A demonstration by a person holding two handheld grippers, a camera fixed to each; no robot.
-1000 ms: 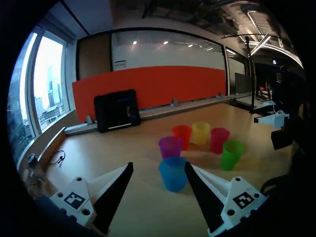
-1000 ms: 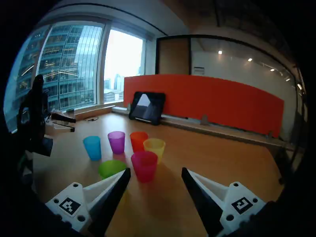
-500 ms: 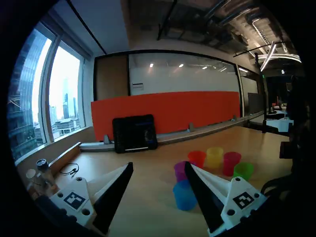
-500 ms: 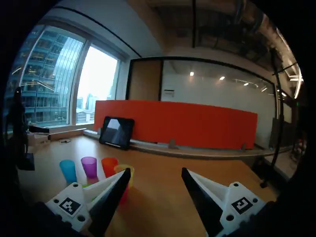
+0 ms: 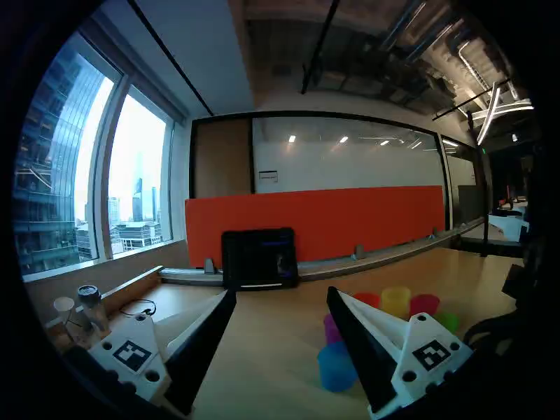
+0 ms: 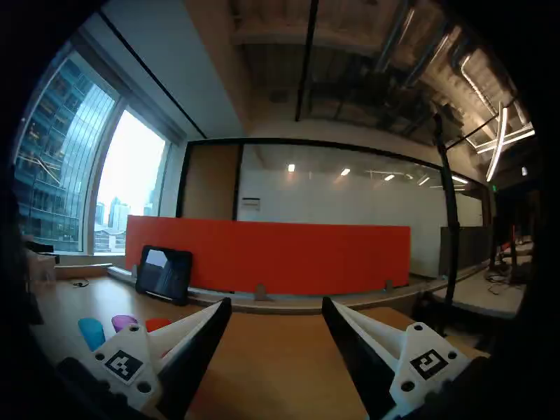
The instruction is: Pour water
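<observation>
My left gripper (image 5: 280,290) and right gripper (image 6: 276,299) both spread, empty; blue cup (image 5: 336,365) looks light, thin plastic, likely squashy, so I'd pinch mid-wall gently

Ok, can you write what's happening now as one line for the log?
left tongs: open, empty | right tongs: open, empty | blue cup: upright on table, not gripped | pour: not yet begun
</observation>
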